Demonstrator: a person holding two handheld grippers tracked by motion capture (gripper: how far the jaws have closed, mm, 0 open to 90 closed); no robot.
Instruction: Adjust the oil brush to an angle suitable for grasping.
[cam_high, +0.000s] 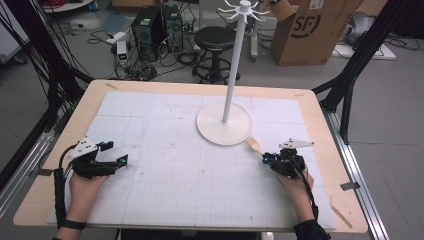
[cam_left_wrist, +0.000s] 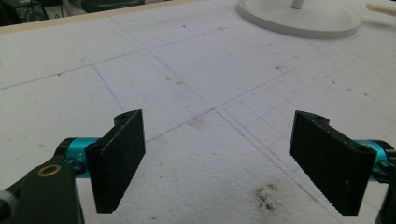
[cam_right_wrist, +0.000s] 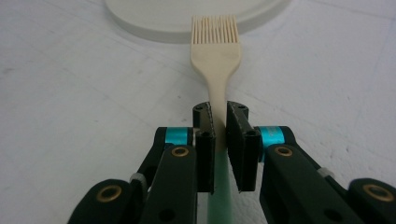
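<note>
Right now my right claw (cam_right_wrist: 219, 122) is closed on the handle of a cream pastry brush (cam_right_wrist: 215, 51), jaws pinching it just behind the neck, where the cream turns green. From the claw the brush runs straight ahead along the jaws, its long axis pointing at the white stand (cam_high: 223, 125), with the bristle tips just beside or touching the round base; I cannot tell which. My left claw (cam_left_wrist: 219, 163) sits well apart at the table's (cam_high: 60, 200) left side, jaws wide and holding nothing. So, I judge, any lift toward the stand's hooks falls to my right hand.
</note>
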